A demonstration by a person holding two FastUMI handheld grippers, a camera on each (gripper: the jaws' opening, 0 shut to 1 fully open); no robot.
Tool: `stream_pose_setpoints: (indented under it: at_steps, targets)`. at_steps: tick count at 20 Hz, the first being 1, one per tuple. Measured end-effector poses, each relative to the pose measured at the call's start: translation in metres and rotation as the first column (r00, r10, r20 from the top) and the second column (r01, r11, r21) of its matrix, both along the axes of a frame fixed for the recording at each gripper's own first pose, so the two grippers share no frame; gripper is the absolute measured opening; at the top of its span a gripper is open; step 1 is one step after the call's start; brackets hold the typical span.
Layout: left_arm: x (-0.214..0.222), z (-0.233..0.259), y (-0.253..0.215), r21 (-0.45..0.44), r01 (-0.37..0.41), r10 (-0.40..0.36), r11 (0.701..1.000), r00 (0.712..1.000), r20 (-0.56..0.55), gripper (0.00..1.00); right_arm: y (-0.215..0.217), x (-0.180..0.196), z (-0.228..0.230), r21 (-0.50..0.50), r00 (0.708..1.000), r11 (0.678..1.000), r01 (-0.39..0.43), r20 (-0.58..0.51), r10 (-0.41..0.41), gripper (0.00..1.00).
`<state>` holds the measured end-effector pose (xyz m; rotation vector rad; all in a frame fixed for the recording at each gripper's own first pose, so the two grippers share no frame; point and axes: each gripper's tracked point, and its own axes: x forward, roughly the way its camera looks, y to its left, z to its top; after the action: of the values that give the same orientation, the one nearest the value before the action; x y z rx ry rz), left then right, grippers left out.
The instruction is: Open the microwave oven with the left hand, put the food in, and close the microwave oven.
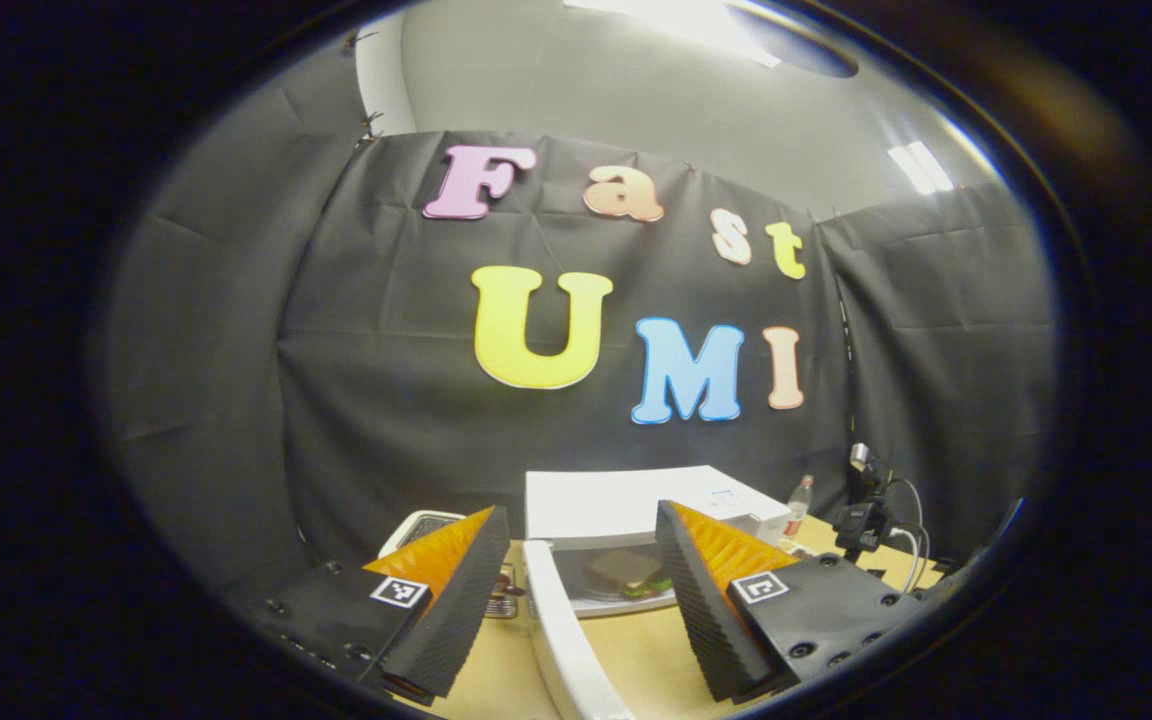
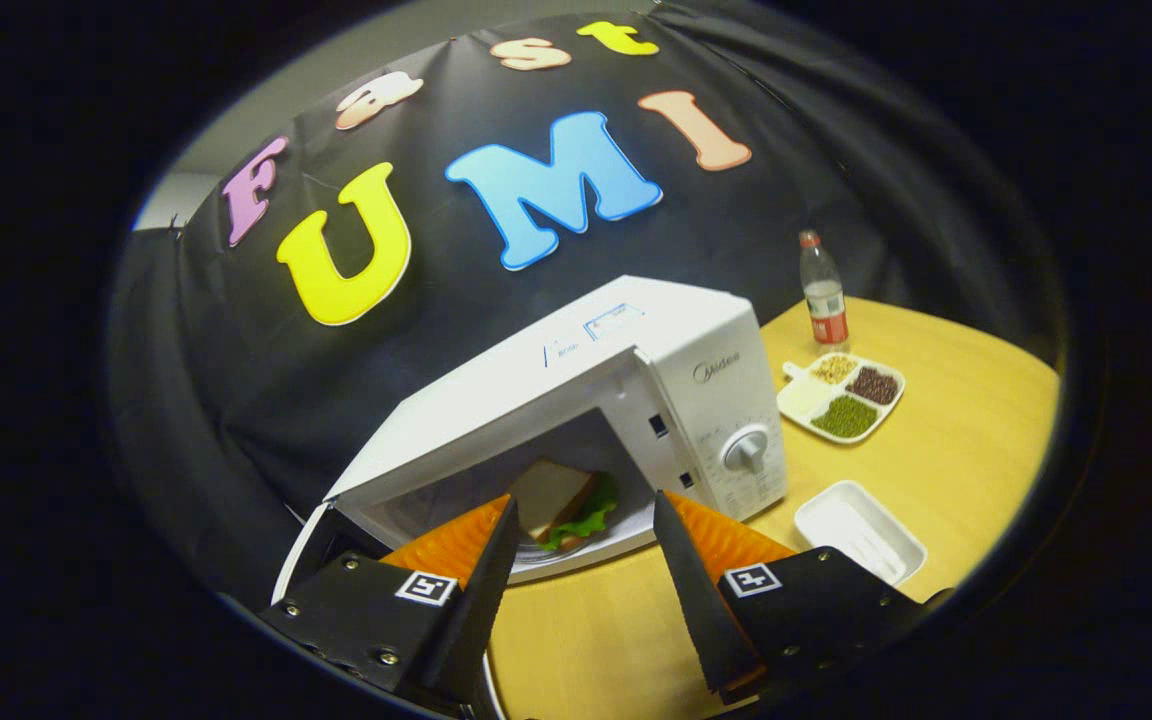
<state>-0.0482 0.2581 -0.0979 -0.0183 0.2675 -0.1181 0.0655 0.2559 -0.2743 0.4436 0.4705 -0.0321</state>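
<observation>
Right gripper (image 2: 581,570): jaws spread wide, nothing between them, poised over the wooden table (image 2: 946,450) just in front of the microwave oven (image 2: 576,400). Left gripper (image 1: 576,590): jaws likewise wide apart and holding nothing; the white edge of the oven's open door (image 1: 561,640) stands between its fingers, touching neither as far as can be seen.

Microwave oven: door swung open to the oven's left, cavity exposed. Inside the cavity a sandwich (image 2: 561,500) with green lettuce at its edge lies on the oven's tray (image 2: 576,555), clear of both grippers.

Just right of the oven's front corner, an empty white rectangular dish (image 2: 861,530) sits on the table. Further back on the same side, near the oven's control panel, a white divided tray (image 2: 806,402) holds green grains in its front compartment, dark red-brown grains to the rear right, tan grains at the back and a pale filling on the left. Behind that tray stands an upright plastic bottle (image 2: 822,300) with a red cap and red label.

In the left gripper view, a black camera stand (image 1: 864,510) with cables stands to the right of the oven, beyond the bottle
</observation>
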Motion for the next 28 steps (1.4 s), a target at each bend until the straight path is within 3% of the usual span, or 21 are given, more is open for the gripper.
stream_pose_setpoints:
  at_steps: [1,10,13,14,16,21,22,24,28]
  targets:
    - [0.0,-0.002,-0.008,-0.005,0.01,-0.01,1.0,1.0,-0.001,0.92,-0.009,-0.003,0.011,-0.03,1.0,1.0,-0.007,0.023,0.008,0.82]
    - [0.001,-0.007,-0.074,-0.011,0.071,-0.071,0.997,0.997,-0.008,0.92,-0.086,-0.04,0.125,-0.254,0.971,0.967,0.02,0.234,0.042,0.82]
    - [0.003,-0.006,-0.093,-0.02,0.075,-0.075,0.997,0.997,0.0,0.92,-0.109,-0.05,0.16,-0.297,0.958,0.954,0.048,0.285,0.041,0.87]
    - [0.004,-0.003,-0.1,-0.028,0.083,-0.083,0.996,0.997,0.005,0.92,-0.116,-0.052,0.168,-0.312,0.955,0.948,0.057,0.294,0.04,0.95]
    - [0.005,0.001,-0.11,-0.029,0.086,-0.086,0.996,0.996,0.015,0.92,-0.125,-0.057,0.185,-0.335,0.944,0.939,0.072,0.328,0.045,0.97]
    - [0.008,0.005,-0.122,-0.018,0.085,-0.084,0.996,0.996,0.02,0.98,-0.142,-0.066,0.205,-0.388,0.927,0.917,0.092,0.37,0.063,0.98]
    - [0.009,0.007,-0.123,-0.015,0.08,-0.08,0.997,0.997,0.023,0.92,-0.141,-0.067,0.207,-0.391,0.925,0.917,0.086,0.373,0.072,0.98]
    - [0.008,0.009,-0.123,-0.01,0.068,-0.068,0.998,0.997,0.027,0.97,-0.142,-0.07,0.212,-0.384,0.923,0.92,0.075,0.377,0.082,0.98]
    - [0.0,0.008,-0.126,-0.028,0.065,-0.064,0.998,0.998,0.004,0.96,-0.146,-0.068,0.217,-0.375,0.922,0.925,0.059,0.375,0.094,0.97]
